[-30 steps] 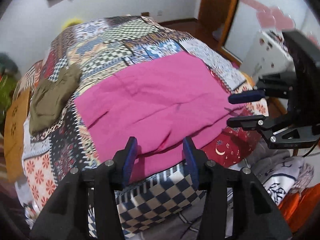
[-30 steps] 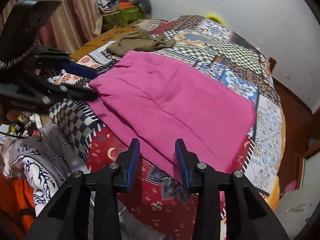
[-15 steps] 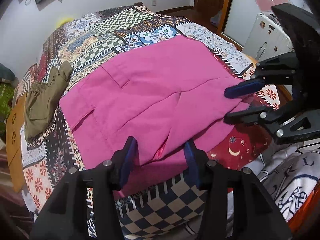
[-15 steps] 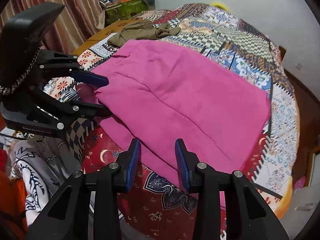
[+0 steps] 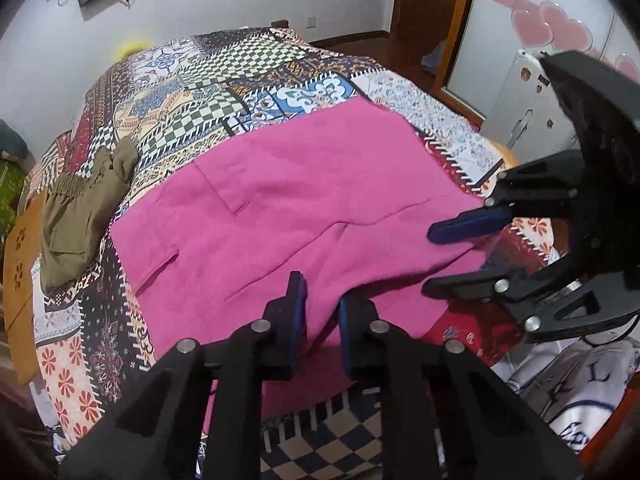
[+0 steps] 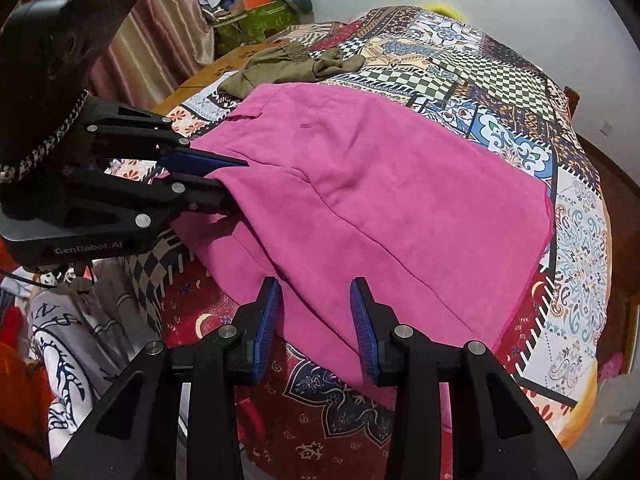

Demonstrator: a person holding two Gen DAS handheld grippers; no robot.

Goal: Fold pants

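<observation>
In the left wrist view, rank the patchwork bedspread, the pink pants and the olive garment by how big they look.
1. patchwork bedspread
2. pink pants
3. olive garment

They all lie on one bed, so nearness hardly sways this order.

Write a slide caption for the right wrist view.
Open right gripper over pink cloth pants' edge; left gripper closing on them.

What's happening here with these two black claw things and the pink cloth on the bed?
A person holds a claw in each hand to fold the pink pants, which lie flat on a patchwork bedspread. The left claw is closing on the near edge of the pants, with fabric between its fingers. The right claw hangs open over the same near edge, further along, gripping nothing yet. An olive garment lies off to the side.
</observation>
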